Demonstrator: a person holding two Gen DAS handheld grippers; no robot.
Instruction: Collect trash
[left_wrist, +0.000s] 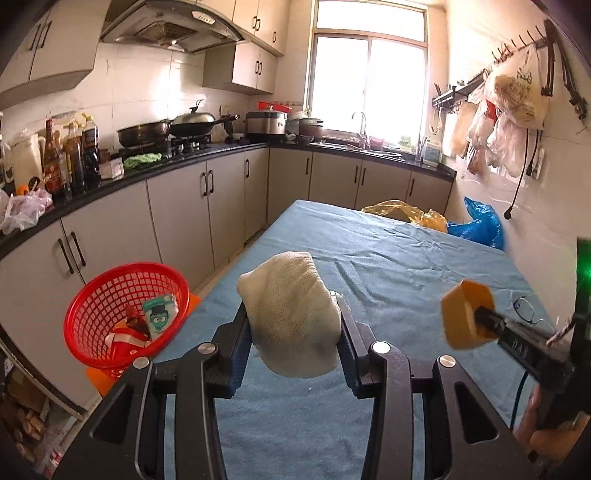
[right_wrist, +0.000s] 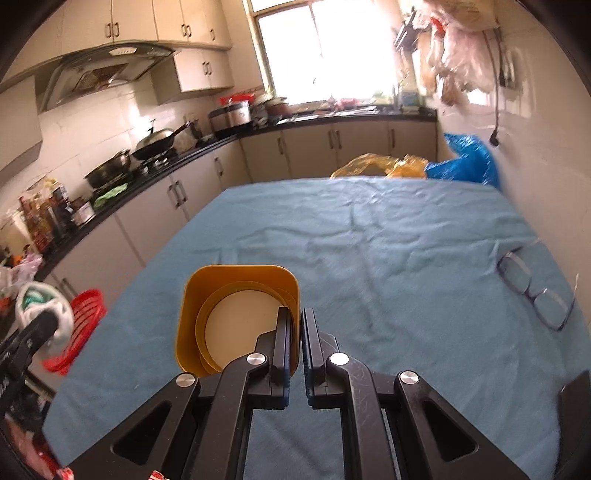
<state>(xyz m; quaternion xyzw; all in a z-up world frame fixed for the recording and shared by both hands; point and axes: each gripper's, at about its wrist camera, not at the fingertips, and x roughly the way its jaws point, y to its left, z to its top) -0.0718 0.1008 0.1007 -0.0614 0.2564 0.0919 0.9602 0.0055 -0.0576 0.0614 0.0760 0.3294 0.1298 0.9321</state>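
Note:
My left gripper (left_wrist: 293, 314) is shut on a crumpled white mesh wrapper (left_wrist: 291, 314) and holds it above the blue-clothed table (left_wrist: 388, 258). A red mesh basket (left_wrist: 125, 314) with several bits of trash in it stands to the left, off the table's left edge. My right gripper (right_wrist: 295, 321) is shut on the wall of a yellow square cup (right_wrist: 236, 317), lifted over the table; it also shows in the left wrist view (left_wrist: 467, 314). In the right wrist view the left gripper with the wrapper (right_wrist: 44, 314) is at the far left, over the basket (right_wrist: 81, 325).
Glasses (right_wrist: 532, 288) lie on the cloth at the right edge. Yellow (left_wrist: 402, 212) and blue (left_wrist: 480, 221) plastic bags sit beyond the table's far end. A kitchen counter (left_wrist: 147, 162) with pans and bottles runs along the left. Bags hang on the right wall.

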